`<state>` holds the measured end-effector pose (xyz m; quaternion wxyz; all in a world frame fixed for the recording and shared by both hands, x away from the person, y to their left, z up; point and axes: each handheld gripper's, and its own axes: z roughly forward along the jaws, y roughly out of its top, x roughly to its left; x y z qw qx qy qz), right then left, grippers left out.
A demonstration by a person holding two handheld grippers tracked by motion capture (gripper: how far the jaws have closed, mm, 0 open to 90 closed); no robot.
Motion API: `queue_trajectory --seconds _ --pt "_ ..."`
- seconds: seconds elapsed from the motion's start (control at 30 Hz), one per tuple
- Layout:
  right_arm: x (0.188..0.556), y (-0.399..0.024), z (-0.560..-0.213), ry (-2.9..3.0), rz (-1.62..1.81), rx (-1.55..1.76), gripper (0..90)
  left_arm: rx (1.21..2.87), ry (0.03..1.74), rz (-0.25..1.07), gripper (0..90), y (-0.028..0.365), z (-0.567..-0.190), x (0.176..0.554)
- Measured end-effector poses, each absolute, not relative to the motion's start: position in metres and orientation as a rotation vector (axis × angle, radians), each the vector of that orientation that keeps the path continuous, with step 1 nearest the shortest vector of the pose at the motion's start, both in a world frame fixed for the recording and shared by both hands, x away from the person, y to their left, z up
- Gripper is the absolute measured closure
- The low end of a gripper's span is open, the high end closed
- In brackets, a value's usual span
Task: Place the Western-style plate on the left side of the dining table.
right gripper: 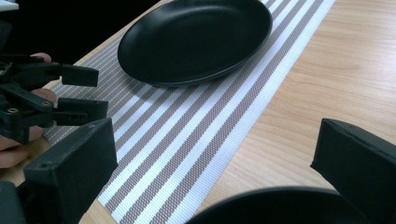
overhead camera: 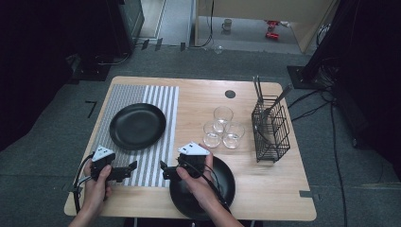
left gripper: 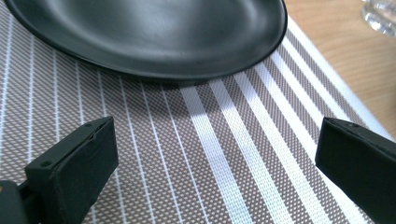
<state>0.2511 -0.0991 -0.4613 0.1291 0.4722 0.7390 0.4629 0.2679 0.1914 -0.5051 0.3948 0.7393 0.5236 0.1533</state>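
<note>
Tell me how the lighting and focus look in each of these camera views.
High view: table lit, surroundings dark, slightly soft. Left gripper view: sheen on the black plate, shadow beneath it on the striped mat, glass blurred. Right gripper view: own jaws soft, left gripper fairly sharp.

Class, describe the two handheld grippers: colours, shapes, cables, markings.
Both the left gripper and the right gripper are black, each topped by a grey three-cornered plate and ending in two blocky, flat-faced jaws. A black cable trails from each. No markings can be made out. The forearms show no sleeves.

Bright overhead light, dark surroundings, soft plate (left gripper: pixel 154 32) sheen (jaws blurred)
</note>
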Motion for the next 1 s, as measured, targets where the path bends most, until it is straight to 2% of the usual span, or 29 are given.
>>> queue_trajectory --seconds 0.27,0.57,0.9,1.0 --pt "0.241 -0.112 -0.461 2.128 1.352 1.385 0.0 1.947 1.300 0.418 0.0 0.180 -0.512 0.263" --pt "0.235 -0.132 -0.461 2.090 1.345 1.406 0.0 2.008 1.239 0.390 0.0 0.161 -0.515 0.249" --pt "0.227 -0.155 -0.460 2.059 1.371 1.458 0.0 2.076 1.193 0.429 0.0 0.154 -0.518 0.245" --pt "0.224 -0.163 -0.459 2.052 1.361 1.463 0.0 2.100 1.178 0.481 0.0 0.151 -0.520 0.244"
